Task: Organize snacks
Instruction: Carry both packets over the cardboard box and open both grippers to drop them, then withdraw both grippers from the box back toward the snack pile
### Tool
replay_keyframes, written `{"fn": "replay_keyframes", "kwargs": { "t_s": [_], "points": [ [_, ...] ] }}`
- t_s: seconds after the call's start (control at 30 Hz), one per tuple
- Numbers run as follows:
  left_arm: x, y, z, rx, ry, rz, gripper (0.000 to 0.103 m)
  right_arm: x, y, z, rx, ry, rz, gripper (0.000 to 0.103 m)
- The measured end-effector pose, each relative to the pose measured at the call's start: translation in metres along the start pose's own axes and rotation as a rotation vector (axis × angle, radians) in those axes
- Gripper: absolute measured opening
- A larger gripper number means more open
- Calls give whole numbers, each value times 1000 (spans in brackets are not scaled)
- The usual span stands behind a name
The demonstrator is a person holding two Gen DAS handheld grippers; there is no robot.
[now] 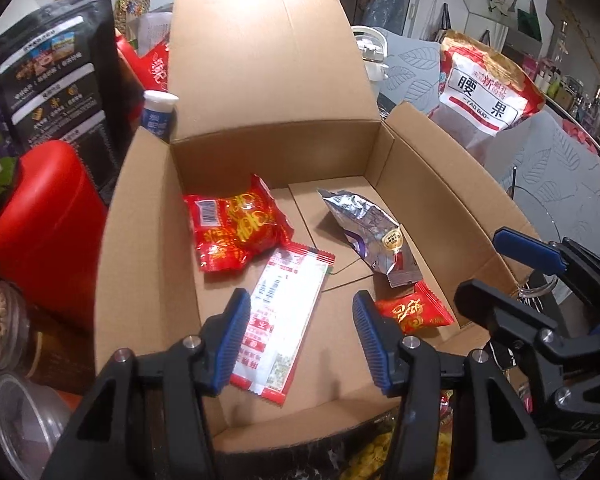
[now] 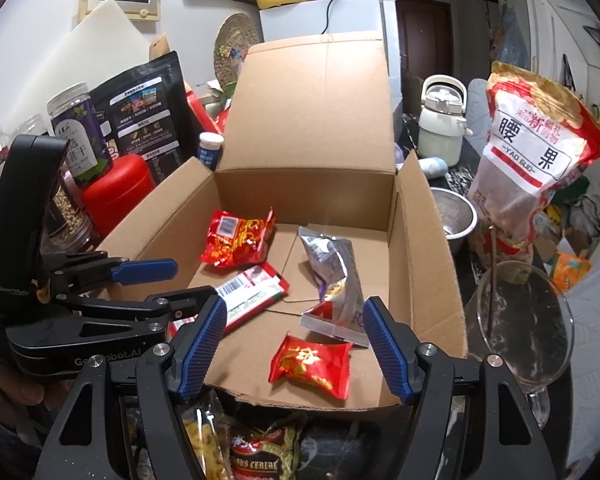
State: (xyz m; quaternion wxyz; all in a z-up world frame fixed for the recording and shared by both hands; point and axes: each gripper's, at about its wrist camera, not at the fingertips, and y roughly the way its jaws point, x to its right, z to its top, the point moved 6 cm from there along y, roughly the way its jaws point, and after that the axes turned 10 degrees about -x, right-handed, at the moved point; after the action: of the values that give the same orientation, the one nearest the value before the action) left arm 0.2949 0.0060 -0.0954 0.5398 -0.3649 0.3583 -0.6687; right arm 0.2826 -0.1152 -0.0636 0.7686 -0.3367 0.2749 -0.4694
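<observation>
Four snack packets (image 1: 236, 228) — boxed (image 1: 148, 216), ringed by clutter

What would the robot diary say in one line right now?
left tool: open, empty | right tool: open, empty | cardboard box: four snack packets inside

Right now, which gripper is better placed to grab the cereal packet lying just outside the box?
Right gripper: open and empty, with the cereal packet directly beneath it, in front of the box.

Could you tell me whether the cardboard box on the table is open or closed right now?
Open. The cardboard box has its back flap standing upright, and the snack packets, such as the silver packet, lie visible on its floor.
</observation>
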Motion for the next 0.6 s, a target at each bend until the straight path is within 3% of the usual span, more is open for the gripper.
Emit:
{"fn": "replay_keyframes", "kwargs": {
  "t_s": [0.6],
  "points": [
    [11, -88, -11, 121, 1, 39, 53, -25, -77, 1, 123, -28, -27, 71]
  ]
}}
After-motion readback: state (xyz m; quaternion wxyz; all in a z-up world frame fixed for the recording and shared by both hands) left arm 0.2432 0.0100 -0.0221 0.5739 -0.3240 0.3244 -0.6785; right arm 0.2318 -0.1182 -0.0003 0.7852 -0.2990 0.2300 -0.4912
